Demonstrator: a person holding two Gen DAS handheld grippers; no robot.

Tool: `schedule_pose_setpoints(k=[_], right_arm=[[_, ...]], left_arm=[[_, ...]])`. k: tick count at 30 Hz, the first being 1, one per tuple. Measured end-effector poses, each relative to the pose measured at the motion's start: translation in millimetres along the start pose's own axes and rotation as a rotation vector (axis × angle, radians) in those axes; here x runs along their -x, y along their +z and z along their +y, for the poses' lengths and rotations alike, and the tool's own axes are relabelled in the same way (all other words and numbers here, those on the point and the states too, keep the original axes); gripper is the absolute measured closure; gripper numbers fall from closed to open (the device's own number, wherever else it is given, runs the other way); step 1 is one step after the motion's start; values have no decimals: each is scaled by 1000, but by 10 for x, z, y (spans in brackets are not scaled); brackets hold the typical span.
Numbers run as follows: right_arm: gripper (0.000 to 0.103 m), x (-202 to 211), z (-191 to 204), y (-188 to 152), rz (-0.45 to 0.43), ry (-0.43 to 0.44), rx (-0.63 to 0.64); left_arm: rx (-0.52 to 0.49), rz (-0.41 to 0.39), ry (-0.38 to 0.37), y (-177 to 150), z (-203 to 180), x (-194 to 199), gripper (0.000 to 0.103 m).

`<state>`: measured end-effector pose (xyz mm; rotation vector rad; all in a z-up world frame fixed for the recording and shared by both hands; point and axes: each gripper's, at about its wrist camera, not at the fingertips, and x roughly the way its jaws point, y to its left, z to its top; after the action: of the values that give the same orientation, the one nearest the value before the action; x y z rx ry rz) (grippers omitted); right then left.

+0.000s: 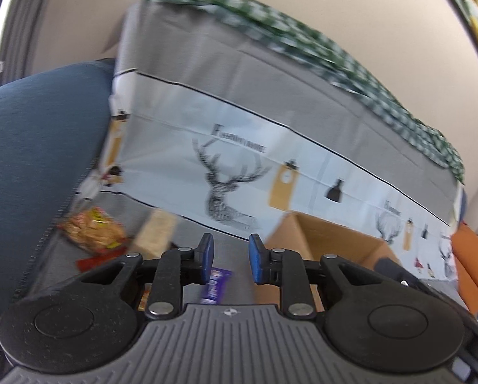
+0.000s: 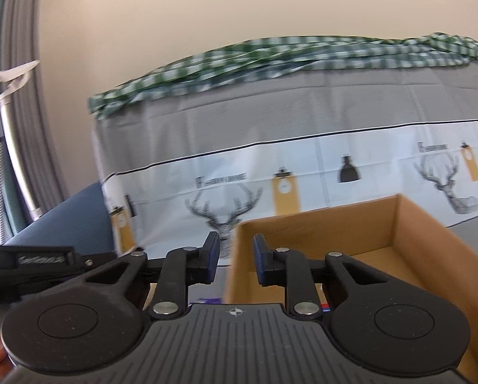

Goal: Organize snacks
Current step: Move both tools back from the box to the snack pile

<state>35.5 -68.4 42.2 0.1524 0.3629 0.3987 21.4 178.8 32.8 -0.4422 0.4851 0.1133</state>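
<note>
My left gripper (image 1: 230, 257) is open and empty above the grey seat. Below it lies a purple snack bar (image 1: 215, 286). To the left lie an orange-yellow snack bag (image 1: 93, 228), a tan packet (image 1: 154, 232) and a red wrapper (image 1: 93, 260). An open cardboard box (image 1: 322, 236) stands to its right. My right gripper (image 2: 235, 257) is open and empty over the near left corner of the box (image 2: 341, 240). A bit of the purple bar (image 2: 210, 300) shows below it. The box's floor is mostly hidden.
A sofa back under a deer-print cloth (image 1: 239, 166) rises behind, with a green checked cloth (image 1: 302, 41) on top. A blue cushion (image 1: 37, 147) is at left, an orange cushion (image 1: 469, 265) at right. The left gripper's body (image 2: 31, 262) shows in the right wrist view.
</note>
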Motion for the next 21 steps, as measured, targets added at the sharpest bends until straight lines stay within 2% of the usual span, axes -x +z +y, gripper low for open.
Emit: schedule_pose_setpoints(k=[6,12,17,19,21], right_arm=[[79,-103,303,-128,30,65,32],[79,-317,641,-286,113,126,63],[77,-636,863,-454,198,78,75],[71,-804,896,-527,238,55,81],[64,-979,927,-597,282,37,104]], left_arm=[[68,-8,63,162,366,-99,77],[124,9,91,239,537,-251,77],[75,48,104,245,541,-477,77],[52,76,105,231,555,-585,76],[35,98,118,212,571,-684,70]])
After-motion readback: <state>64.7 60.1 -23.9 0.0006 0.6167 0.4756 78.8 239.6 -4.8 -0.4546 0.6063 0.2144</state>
